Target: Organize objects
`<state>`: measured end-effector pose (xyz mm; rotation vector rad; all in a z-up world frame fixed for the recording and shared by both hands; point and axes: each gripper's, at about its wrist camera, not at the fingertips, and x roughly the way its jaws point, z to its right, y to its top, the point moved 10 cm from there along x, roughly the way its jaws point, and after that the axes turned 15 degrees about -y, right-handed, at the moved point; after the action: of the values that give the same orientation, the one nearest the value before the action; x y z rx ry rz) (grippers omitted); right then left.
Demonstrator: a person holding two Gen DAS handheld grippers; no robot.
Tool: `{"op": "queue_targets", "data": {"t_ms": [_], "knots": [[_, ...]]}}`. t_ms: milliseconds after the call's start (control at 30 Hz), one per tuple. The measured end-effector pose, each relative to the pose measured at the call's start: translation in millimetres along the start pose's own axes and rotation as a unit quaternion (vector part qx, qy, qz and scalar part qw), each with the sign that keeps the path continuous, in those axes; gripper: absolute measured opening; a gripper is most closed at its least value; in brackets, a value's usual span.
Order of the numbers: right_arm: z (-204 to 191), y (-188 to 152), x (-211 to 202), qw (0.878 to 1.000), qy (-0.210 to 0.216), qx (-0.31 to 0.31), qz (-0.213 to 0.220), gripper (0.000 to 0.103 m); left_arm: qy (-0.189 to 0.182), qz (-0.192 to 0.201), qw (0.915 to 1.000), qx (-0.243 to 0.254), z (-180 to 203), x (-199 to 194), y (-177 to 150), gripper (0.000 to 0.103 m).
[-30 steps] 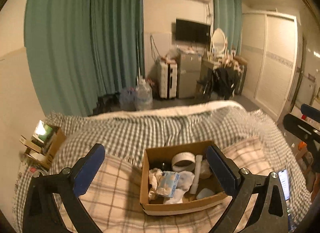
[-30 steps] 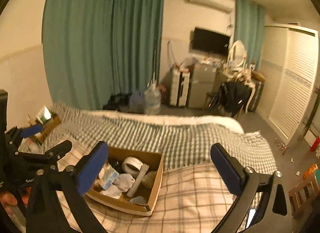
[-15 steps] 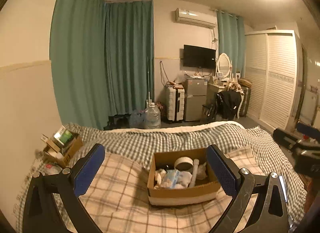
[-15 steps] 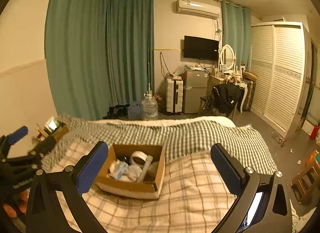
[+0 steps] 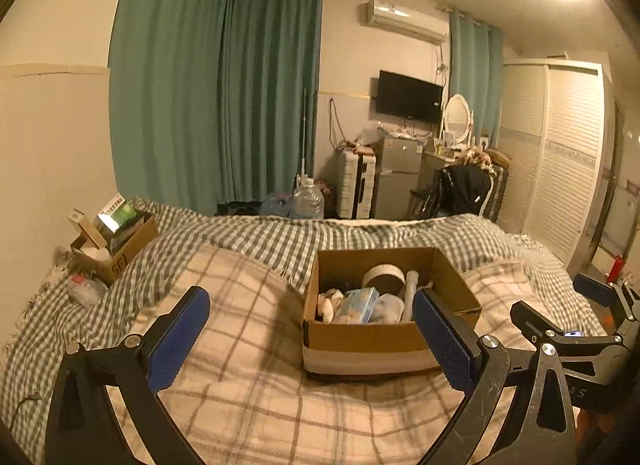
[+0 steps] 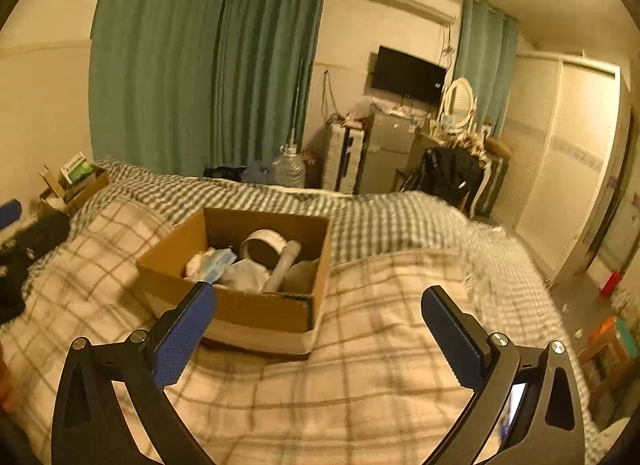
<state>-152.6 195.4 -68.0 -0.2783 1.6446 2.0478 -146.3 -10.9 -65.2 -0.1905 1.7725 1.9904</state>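
An open cardboard box (image 5: 360, 335) sits on the plaid bedspread; it also shows in the right wrist view (image 6: 256, 309). It holds a roll of white tape (image 5: 383, 278), a white tube (image 5: 410, 293), a blue packet (image 5: 358, 305) and white cloths. My left gripper (image 5: 312, 339) is open and empty, just in front of the box. My right gripper (image 6: 320, 333) is open and empty, near the box's front right corner. The right gripper also shows at the right of the left wrist view (image 5: 560, 321).
A second cardboard box (image 5: 116, 245) with packets stands at the bed's far left corner by the wall. A phone (image 5: 572, 333) lies on the bed at the right. Beyond the bed are a water jug (image 5: 308, 201), suitcase, small fridge and wardrobe.
Both grippers have moved closer to the box, which now looks larger in both views. Both stay open and empty.
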Motion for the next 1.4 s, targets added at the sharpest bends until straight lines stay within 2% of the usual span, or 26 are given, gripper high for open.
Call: {"op": "queue_targets", "data": {"t_ms": [267,533,1400], "knots": [[1,-6,5,1.000,0.001,0.003,-0.013,0.103,-0.005,-0.010,0.9999,0.012,8,3,-7,0.103],[6,-1,1,1.000,-0.003,0.009,-0.008,0.103,-0.006,-0.018,0.9994,0.028,17,6,-11,0.103],[-2,-3,1,1.000,-0.003,0.000,-0.011,0.103,-0.002,-0.029,0.9992,0.029,14,12,-17,0.103]]}}
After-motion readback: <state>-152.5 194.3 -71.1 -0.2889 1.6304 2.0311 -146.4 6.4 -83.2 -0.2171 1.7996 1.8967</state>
